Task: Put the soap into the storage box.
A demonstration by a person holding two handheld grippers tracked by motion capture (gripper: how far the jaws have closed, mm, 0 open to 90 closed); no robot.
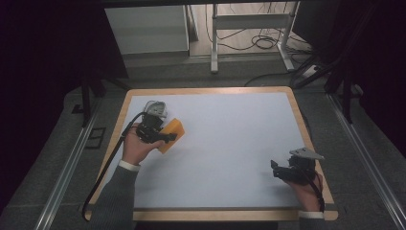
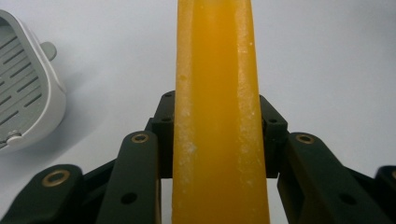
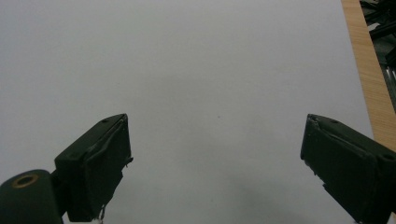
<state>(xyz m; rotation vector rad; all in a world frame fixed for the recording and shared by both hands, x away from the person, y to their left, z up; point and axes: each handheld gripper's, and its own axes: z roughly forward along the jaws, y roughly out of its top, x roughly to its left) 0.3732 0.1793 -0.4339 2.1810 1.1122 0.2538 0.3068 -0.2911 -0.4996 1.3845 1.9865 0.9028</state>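
An orange soap-like bar [image 1: 176, 128] is held edge-on just above the left part of the white table top [image 1: 230, 139]. My left gripper [image 1: 168, 138] is shut on it. In the left gripper view the bar [image 2: 217, 70] stands upright between the black jaws of the left gripper [image 2: 217, 114], whose pads press on both of its sides. A grey-and-white slotted dish [image 1: 155, 109] sits right behind that hand, and lies at the left edge [image 2: 23, 93] of the left gripper view. My right gripper [image 1: 275, 169] rests near the table's front right corner, open [image 3: 215, 154] with nothing between its jaws.
The table has a wooden rim [image 1: 206, 90], also seen in the right gripper view [image 3: 369, 70]. Beyond the far edge stand a white cabinet [image 1: 148, 28] and a metal frame [image 1: 249, 21] with cables on the floor. Dark rails run along both sides.
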